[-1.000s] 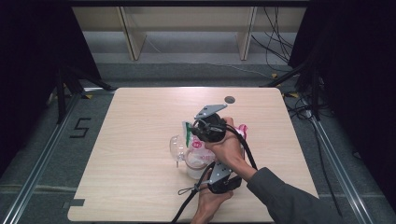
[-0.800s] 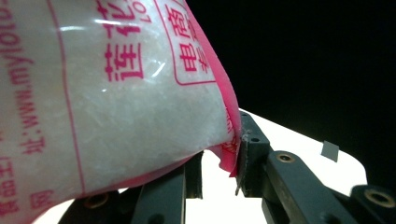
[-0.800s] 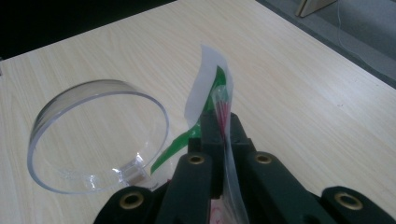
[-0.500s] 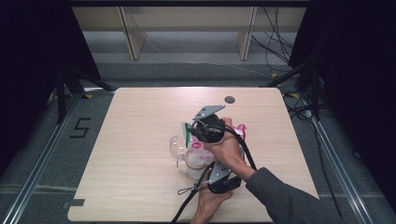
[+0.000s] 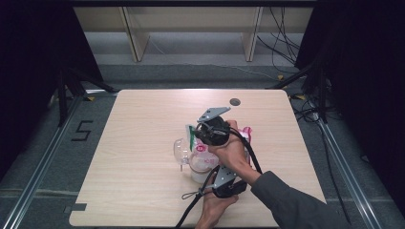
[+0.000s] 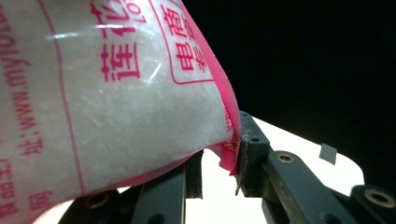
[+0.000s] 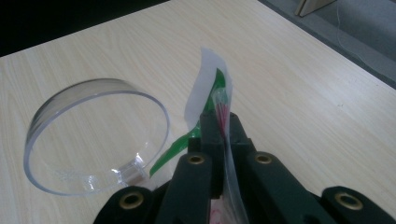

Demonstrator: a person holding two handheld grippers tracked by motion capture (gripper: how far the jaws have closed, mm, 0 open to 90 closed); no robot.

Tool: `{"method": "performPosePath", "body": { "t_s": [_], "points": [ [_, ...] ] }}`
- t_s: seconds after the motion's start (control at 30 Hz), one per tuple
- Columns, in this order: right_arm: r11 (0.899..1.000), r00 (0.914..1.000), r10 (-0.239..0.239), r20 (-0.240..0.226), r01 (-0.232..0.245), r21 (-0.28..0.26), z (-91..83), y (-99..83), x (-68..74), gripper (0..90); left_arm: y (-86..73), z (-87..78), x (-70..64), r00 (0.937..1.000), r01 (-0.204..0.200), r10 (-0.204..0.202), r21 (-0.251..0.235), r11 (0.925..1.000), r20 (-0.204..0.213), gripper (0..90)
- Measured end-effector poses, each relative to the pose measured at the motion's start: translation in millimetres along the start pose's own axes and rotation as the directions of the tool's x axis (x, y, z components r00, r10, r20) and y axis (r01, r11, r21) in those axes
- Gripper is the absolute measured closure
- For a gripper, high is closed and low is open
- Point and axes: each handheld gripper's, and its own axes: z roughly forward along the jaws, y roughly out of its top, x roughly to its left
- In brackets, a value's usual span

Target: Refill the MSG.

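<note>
Your right tool (image 7: 219, 122) is clamped on the bag's (image 6: 107, 93) top strip, your left tool (image 6: 219, 163) on its lower pink edge. The bag hangs between them, mid-worktop (image 5: 143, 119), just beside the clear jar (image 7: 93, 135) toward the left edge.

One pale wooden table (image 5: 133, 157) carries the work. On it are one bag of white granules printed in pink (image 6: 107, 93) and one clear round container (image 7: 93, 135). Two handheld grippers are present, the left gripper (image 5: 228, 183) and the right gripper (image 7: 219, 121). One small dark disc (image 5: 234, 101) sits near the table's far edge.
</note>
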Motion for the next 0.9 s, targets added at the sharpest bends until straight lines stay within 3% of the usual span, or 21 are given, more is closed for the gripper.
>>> {"method": "performPosePath", "body": {
  "t_s": [0.03, 0.13, 0.33, 0.37, 0.4, 0.43, 0.5, 0.57, 0.67, 0.7, 0.73, 0.9],
  "points": [
    [1.000, 1.0000, 0.000, -0.004, 0.000, -0.006, 0.8, -0.3, 0.2, 90.0, -0.7, 1.7, 0.9, 0.9998, 0.004, -0.003, -0.019, 0.9998, 0.019, 74.7],
    [1.000, 0.9996, 0.026, 0.007, -0.026, -0.002, 1.0, 0.0, 1.0, 90.0, -0.4, 1.0, 1.2, 0.9999, 0.002, -0.002, -0.016, 0.9999, 0.012, 74.8],
    [1.000, 1.0000, 0.000, 0.008, 0.000, -0.009, 2.5, 0.5, 0.7, 90.0, -0.5, 1.5, 2.0, 0.9999, 0.004, -0.003, -0.018, 0.9998, 0.016, 74.8],
    [1.000, 0.9996, 0.025, 0.013, -0.025, -0.006, 2.6, 0.2, 2.4, 90.0, -0.5, 1.1, 1.5, 1.0000, 0.005, -0.005, -0.015, 0.9999, 0.006, 74.8],
    [1.000, 0.9998, 0.015, 0.012, -0.015, 0.006, 2.2, 0.3, 1.7, 90.0, -0.2, 0.8, 1.2, 1.0000, 0.004, -0.004, -0.012, 0.9999, 0.005, 74.8],
    [1.000, 0.9995, 0.028, 0.010, -0.028, -0.007, 2.6, 0.4, 2.5, 90.0, -0.4, 1.7, 1.9, 0.9998, 0.007, -0.006, -0.024, 0.9997, 0.021, 74.8],
    [1.000, 0.9999, -0.006, 0.008, 0.006, -0.009, 2.1, 0.6, 0.5, 90.0, -0.4, 1.8, 1.6, 0.9998, 0.007, -0.006, -0.024, 0.9997, 0.020, 74.8],
    [1.000, 0.9996, 0.023, 0.015, -0.023, -0.009, 2.2, 0.3, 2.5, 90.0, -0.8, 2.5, 0.7, 0.9999, 0.012, -0.011, -0.033, 0.9994, 0.013, 74.8],
    [1.000, 0.9999, 0.015, 0.007, -0.015, -0.007, 1.1, 1.1, 1.9, 90.0, -0.6, 2.0, 2.4, 0.9999, 0.001, -0.001, -0.023, 0.9997, 0.016, 74.9],
    [1.000, 0.9999, 0.015, 0.007, -0.015, -0.007, 1.1, 1.1, 1.9, 90.0, -1.0, 5.1, -2.1, 0.9978, 0.060, -0.058, -0.069, 0.9958, 0.031, 74.9],
    [1.000, 0.9998, 0.008, 0.019, -0.007, -0.018, 2.3, 0.6, 2.1, 90.0, -1.0, 6.6, -3.7, 0.9962, 0.082, -0.080, -0.088, 0.9927, 0.036, 74.8],
    [1.000, 0.9999, 0.008, 0.011, -0.008, -0.021, 0.1, 2.5, 3.4, 90.0, -1.0, 7.6, -3.1, 0.9961, 0.085, -0.081, -0.104, 0.9910, 0.034, 75.0]
  ]
}}
